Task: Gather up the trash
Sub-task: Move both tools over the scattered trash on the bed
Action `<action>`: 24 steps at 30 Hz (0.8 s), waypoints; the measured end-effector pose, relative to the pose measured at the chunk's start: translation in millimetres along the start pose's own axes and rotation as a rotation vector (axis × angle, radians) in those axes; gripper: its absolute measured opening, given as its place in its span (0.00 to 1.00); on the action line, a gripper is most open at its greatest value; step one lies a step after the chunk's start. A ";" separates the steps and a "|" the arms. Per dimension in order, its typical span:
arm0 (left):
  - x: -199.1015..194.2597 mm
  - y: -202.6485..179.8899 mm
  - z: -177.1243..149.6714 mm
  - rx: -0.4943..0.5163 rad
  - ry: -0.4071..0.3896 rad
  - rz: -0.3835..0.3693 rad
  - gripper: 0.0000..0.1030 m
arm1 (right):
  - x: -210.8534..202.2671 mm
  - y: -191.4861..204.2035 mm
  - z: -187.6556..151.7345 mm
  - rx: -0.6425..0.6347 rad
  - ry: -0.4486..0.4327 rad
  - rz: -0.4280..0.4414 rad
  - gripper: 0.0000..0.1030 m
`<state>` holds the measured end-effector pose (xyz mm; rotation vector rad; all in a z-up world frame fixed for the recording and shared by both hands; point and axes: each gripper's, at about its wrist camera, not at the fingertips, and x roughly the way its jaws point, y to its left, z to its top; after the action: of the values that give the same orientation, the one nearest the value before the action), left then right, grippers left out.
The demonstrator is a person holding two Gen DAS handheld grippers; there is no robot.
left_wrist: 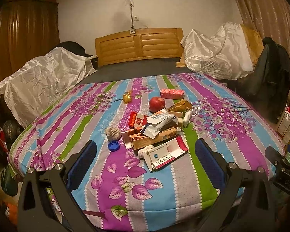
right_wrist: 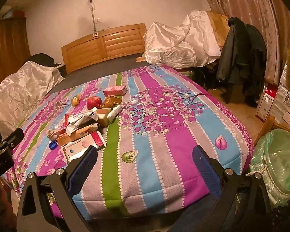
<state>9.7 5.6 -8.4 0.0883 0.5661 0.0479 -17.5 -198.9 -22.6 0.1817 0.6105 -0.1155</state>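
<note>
A heap of trash lies on the striped floral bedspread: a white and red medicine box nearest me, an open brown carton, a crumpled white pouch, a red packet, a pink box, a blue bottle cap, a fibre ball and a red apple. My left gripper stands open just short of the medicine box. My right gripper hangs open over bare bedspread, right of the heap. A bin lined with a green bag stands at the bed's right corner.
The wooden headboard is at the far end. White sheets cover bundles on both sides. A dark jacket on a chair and stacked boxes crowd the floor on the right. A wardrobe stands left.
</note>
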 end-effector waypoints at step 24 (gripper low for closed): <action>12.1 3.0 -4.3 0.001 0.074 0.056 0.95 | 12.6 -1.7 -2.0 0.003 0.061 -0.039 0.95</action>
<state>17.5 9.7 -18.1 0.1034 0.6372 0.1055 -8.6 -200.9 -31.7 0.1766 0.6753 -0.1488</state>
